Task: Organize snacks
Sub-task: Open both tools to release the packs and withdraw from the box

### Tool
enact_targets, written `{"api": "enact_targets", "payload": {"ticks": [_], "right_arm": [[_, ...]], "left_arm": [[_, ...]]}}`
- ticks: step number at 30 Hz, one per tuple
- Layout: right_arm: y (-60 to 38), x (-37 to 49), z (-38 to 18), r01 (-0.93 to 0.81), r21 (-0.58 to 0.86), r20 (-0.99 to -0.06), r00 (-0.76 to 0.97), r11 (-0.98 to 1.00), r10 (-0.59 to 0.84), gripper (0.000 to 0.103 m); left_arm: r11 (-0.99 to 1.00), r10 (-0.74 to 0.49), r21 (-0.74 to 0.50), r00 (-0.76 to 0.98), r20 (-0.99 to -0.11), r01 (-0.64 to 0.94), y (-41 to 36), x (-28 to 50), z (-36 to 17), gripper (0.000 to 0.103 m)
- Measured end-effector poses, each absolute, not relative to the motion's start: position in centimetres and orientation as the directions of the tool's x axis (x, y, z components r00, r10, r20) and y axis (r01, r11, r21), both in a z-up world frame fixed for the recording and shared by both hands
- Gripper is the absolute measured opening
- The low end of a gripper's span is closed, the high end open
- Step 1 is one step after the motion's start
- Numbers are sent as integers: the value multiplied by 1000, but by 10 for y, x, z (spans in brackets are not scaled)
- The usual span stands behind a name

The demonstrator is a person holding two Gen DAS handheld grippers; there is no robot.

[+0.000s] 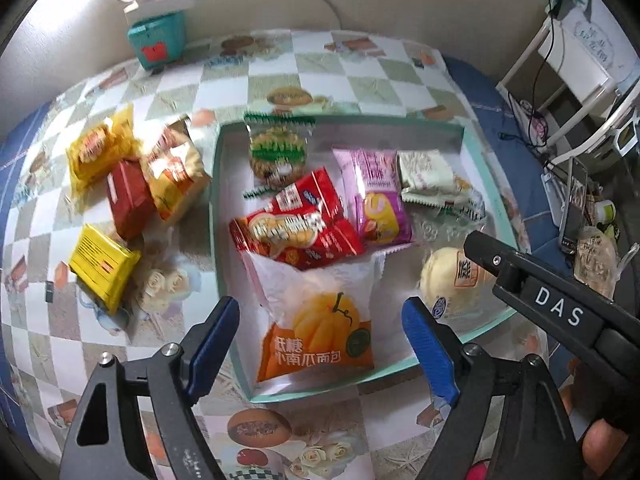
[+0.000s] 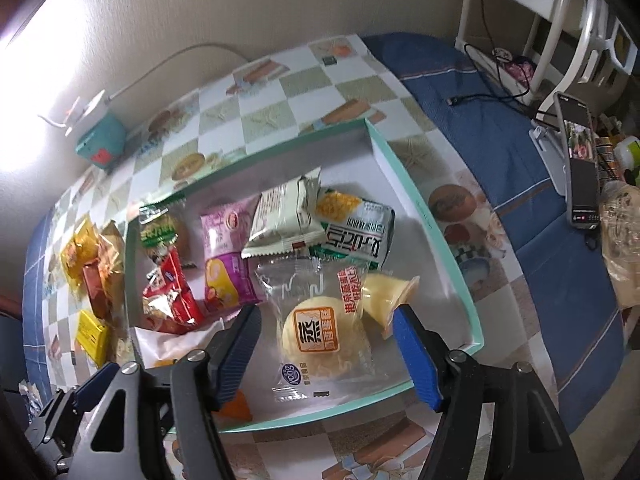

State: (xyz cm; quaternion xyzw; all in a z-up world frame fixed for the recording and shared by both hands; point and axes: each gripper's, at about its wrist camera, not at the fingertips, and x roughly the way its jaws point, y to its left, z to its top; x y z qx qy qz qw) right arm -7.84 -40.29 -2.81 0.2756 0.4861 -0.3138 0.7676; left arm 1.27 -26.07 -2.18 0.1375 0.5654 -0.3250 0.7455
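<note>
Both hand-held grippers, left gripper [image 1: 316,344] and right gripper [image 2: 326,354], hang released with jaws apart above the mint-rimmed tray [image 1: 216,200], over a pumpkin bread packet [image 1: 320,320] and steamed bun packet [image 2: 316,332] lying near its front edge, while 4 snacks [image 1: 128,184] sit left on open tablecloth [image 1: 352,80].

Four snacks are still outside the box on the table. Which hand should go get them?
Probably the left gripper. Its jaws are open and empty, and the yellow packet and red packet lie on its side of the box. The right gripper hangs over the box's far side.
</note>
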Motion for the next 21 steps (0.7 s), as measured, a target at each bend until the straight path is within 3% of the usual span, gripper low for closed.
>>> {"api": "enact_targets", "payload": {"ticks": [4,12,14,15,18,21], "right_arm": [[-404,-80,-24,757,125,-912,342,641,-226,86],[-404,-79,-27,757,130,-912,344,640,-222,86],[-403,-78,-28,754,129,-912,345,644,-220,86],[-401,-77,-28,751,129,-912,346,648,-220,86],[-399,-74,-29,744,126,-911,348,656,-221,103],[-397,-73,-27,735,120,-907,355,667,-228,103]], "left_arm": [[777,-332,-149,197,-922,612,-248,20,-12,84],[872,-308,-157,269,-913,464,-217,54,-13,85],[900,-285,-144,304,-909,411,-204,63,-13,89],[908,-279,-143,313,-908,394,-200,66,-13,96],[928,-269,-150,335,-903,340,-188,76,-14,98],[943,-252,-150,342,-905,298,-176,84,-16,98]]}}
